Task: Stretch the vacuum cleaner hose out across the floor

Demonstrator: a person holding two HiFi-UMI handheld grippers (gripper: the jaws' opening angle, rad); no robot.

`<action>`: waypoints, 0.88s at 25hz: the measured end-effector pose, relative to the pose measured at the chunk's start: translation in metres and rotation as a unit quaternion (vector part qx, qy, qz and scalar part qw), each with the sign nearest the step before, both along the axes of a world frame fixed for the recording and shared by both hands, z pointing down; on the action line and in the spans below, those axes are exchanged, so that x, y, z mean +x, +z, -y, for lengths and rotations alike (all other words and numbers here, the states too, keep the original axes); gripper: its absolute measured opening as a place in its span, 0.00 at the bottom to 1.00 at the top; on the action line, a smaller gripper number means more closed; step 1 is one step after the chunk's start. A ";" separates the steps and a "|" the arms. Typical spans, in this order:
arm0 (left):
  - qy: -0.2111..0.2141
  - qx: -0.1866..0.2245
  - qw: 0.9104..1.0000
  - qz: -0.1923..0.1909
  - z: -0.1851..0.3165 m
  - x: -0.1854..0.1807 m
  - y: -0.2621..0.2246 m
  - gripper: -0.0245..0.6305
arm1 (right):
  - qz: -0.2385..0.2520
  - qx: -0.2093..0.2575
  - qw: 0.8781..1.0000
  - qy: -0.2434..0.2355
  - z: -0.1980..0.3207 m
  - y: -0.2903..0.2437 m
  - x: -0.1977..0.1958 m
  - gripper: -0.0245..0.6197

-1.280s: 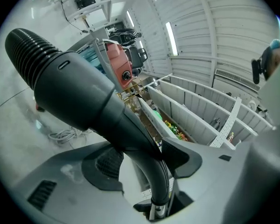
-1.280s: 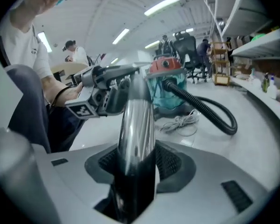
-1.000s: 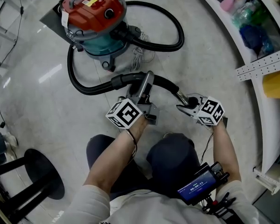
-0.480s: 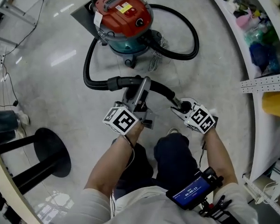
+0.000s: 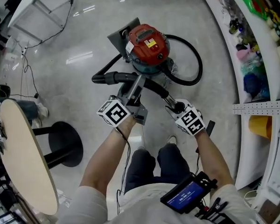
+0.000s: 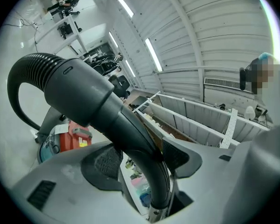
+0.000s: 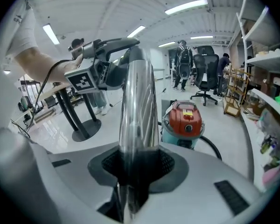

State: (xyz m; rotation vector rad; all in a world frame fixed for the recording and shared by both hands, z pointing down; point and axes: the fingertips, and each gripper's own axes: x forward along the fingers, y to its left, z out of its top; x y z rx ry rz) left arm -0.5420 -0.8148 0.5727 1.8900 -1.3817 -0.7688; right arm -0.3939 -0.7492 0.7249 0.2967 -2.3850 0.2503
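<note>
1. Left gripper view: my left tongs (image 6: 144, 157) are clamped on the black hose handle (image 6: 130, 129), one pad pressing on each side of it.
2. Right gripper view: my right tongs (image 7: 136, 164) are clamped on the chrome tube (image 7: 137, 106), which runs up from between the pads toward the left tongs.
3. Head view: both tongs are held in front of my knees, left and right of each other. The handle and tube bridge the space between them, lifted off the floor (image 5: 79, 90).
4. To my near left are the edge of a round surface (image 5: 18, 157) and a black stool base (image 5: 67, 143). To my right the curved shelves (image 5: 266, 64) close that side off. The open floor lies ahead and to the left.
5. The hose (image 5: 98, 78) runs left from the handle, bends sharply and goes back to the vacuum cleaner (image 5: 147, 43). Another black loop arcs round the vacuum's right side.
6. A second ago the vacuum sat nearer and larger in the head view, and the hose bowed wide across the floor to its left. Now that bow is tighter, and the round surface has come into view.
</note>
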 end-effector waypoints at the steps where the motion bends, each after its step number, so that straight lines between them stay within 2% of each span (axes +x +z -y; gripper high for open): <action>1: -0.001 0.001 1.000 0.002 0.005 -0.002 -0.023 0.43 | 0.000 0.000 1.000 0.000 0.004 -0.023 -0.003 0.21; 6: 0.005 -0.006 1.000 0.008 0.033 -0.003 -0.125 0.43 | -0.004 -0.006 1.000 0.009 0.028 -0.127 -0.004 0.21; 11: 0.014 -0.011 1.000 0.011 0.068 -0.003 -0.188 0.43 | -0.002 -0.011 1.000 0.012 0.060 -0.192 -0.004 0.21; 16: 0.024 -0.008 1.000 0.016 0.104 -0.009 -0.204 0.43 | -0.008 -0.004 1.000 0.017 0.098 -0.203 -0.012 0.21; 22: 0.041 -0.014 0.999 0.013 0.164 -0.054 -0.196 0.43 | -0.014 -0.014 0.999 0.037 0.149 -0.198 -0.058 0.21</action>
